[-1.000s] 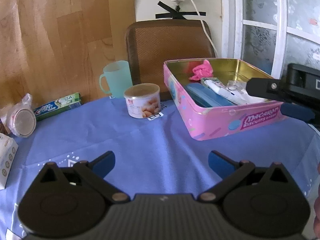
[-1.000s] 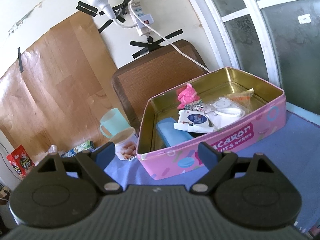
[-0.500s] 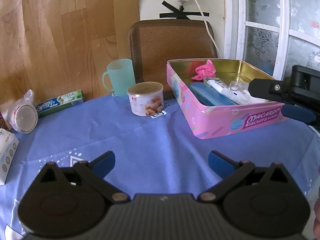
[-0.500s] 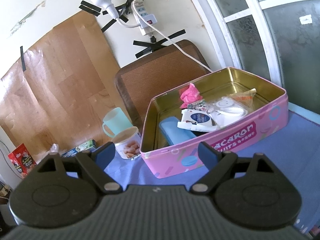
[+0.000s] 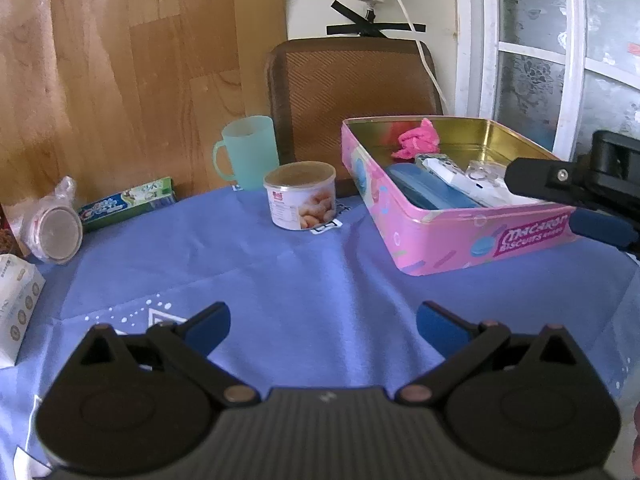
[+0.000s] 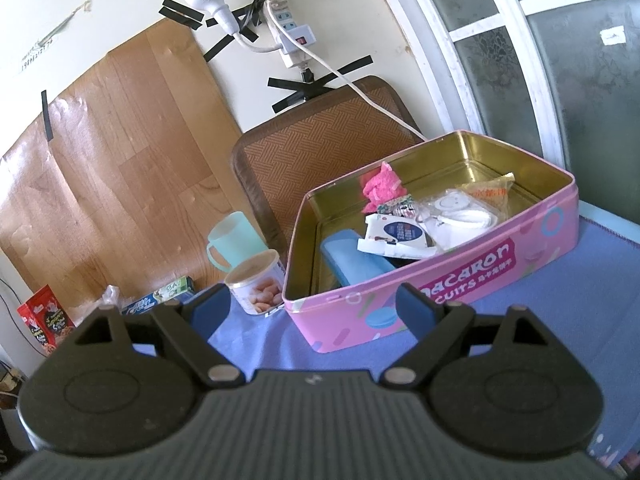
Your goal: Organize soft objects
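2 grippers, left gripper [image 5: 322, 322] and right gripper [image 6: 312, 306], both gape empty, the pink tin [image 6: 440, 292] just ahead of the right one.

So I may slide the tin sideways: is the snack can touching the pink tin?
Apart. The left wrist view shows blue tablecloth between the snack can and the pink tin.

We read "MACARON BISCUITS" in white on a magenta panel on the long side of the pink tin [image 5: 460, 236]; in the right wrist view the same panel [image 6: 468, 276] shows only "ACARON" and "CUITS", followed by small characters we cannot read. Printing on the small can [image 5: 300, 202], the green box [image 5: 128, 202] and the red packet [image 6: 46, 320] is too blurred to read.
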A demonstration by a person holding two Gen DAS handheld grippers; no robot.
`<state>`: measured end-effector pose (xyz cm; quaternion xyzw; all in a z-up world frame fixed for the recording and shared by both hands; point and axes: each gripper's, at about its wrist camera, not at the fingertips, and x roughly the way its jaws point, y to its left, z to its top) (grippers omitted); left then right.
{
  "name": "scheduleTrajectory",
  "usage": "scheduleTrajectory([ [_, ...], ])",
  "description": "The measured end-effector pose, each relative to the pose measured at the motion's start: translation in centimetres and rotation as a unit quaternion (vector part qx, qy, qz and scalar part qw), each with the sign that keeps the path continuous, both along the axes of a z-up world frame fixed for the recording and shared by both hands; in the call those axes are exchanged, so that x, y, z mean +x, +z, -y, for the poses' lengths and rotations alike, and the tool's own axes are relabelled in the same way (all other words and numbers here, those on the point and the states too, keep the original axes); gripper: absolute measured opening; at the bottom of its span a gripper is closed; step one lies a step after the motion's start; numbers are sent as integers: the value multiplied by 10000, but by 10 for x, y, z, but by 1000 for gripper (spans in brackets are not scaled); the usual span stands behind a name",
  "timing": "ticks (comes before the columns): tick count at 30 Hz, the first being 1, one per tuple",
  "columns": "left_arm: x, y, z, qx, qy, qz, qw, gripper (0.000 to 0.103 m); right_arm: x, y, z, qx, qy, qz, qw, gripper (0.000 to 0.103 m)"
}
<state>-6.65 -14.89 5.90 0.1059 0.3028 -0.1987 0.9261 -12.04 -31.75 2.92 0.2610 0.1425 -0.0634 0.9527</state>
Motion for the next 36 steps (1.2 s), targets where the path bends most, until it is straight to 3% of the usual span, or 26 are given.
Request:
scheduleTrajectory([
  [17, 1, 2, -2, 66, 146, 195, 9997, 103, -1, 0, -2, 11, -21, 12, 10000, 92],
  [36, 2, -2, 2, 60, -3, 13, 10000, 103, 0, 0, -1, 34, -29, -6, 10000, 92],
])
